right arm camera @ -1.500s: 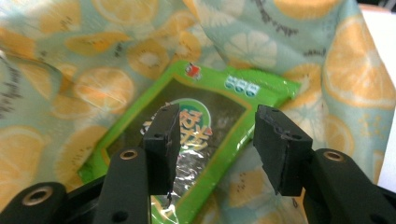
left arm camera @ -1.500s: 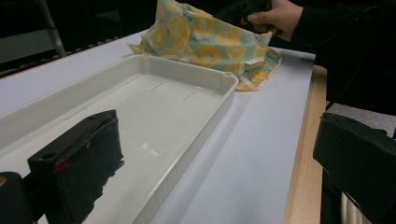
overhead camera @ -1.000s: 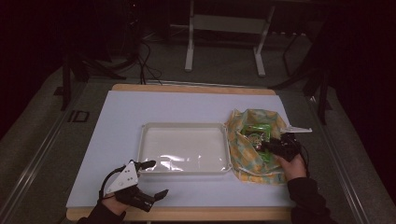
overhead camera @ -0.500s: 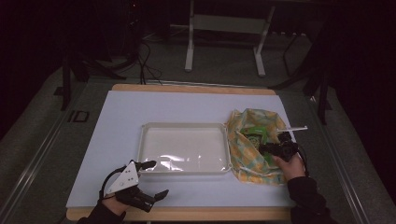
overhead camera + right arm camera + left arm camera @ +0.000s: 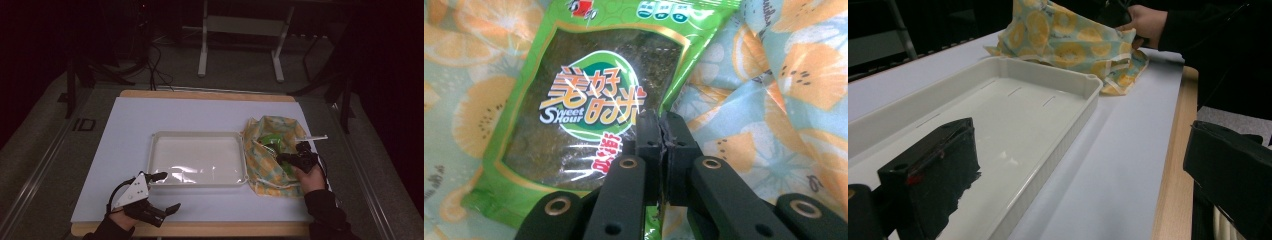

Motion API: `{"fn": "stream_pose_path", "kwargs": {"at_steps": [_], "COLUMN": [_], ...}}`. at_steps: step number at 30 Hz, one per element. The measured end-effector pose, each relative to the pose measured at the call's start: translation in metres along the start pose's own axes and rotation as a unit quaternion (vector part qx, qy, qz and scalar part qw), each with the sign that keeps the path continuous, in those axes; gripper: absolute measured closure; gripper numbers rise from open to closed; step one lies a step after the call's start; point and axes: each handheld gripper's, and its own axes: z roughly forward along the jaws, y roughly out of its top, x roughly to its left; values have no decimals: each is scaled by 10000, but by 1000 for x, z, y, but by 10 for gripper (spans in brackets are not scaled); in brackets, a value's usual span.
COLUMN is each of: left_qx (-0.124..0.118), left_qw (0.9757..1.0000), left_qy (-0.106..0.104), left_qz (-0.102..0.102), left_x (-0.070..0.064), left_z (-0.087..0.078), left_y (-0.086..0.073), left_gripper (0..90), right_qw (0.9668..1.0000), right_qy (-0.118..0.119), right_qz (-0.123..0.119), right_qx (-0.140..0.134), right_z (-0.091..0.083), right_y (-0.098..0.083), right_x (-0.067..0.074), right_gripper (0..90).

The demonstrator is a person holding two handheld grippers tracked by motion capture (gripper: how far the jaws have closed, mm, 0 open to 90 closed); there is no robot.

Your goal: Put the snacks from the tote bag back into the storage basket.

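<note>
2 grippers are in use. The right gripper (image 5: 663, 131) has just been closing and its jaws now pinch the lower edge of the green snack packet (image 5: 594, 100), which lies on the orange-print cloth bag (image 5: 784, 90) at the table's right side, just beside the white tray (image 5: 197, 177). The left gripper (image 5: 162, 192) rests at the table's near edge, released, jaws spread wide, 1 jaw above the tray's near corner and nothing between them. The white mat (image 5: 150, 120) covers the tabletop.

packet (image 5: 589, 120): lower edge hidden behind jaws | bag (image 5: 784, 100): cut off by frame edges
</note>
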Motion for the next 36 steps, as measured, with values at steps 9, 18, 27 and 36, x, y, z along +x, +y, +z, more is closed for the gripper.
{"fn": "stream_pose_path", "kwargs": {"at_steps": [9,18,27,36], "left_qx": [-15,-22,-9,-9], "left_qw": [10000,10000,10000,10000], "left_qy": [2,0,0,-12], "left_qz": [-9,-22,-19,-28], "left_x": [0,0,0,0], "left_z": [0,0,0,1], "left_y": [0,0,0,0], "left_gripper": [17,17,16,16], "right_qw": [9993,9971,9937,9901], "right_qy": [25,-98,-76,-214], "right_qz": [-72,-95,65,190], "right_qx": [-376,-755,-1114,-1374], "right_z": [-18,-40,-60,-79], "right_y": [3,3,4,3], "right_x": [9,14,8,5], "right_gripper": [892,894,894,893]}}
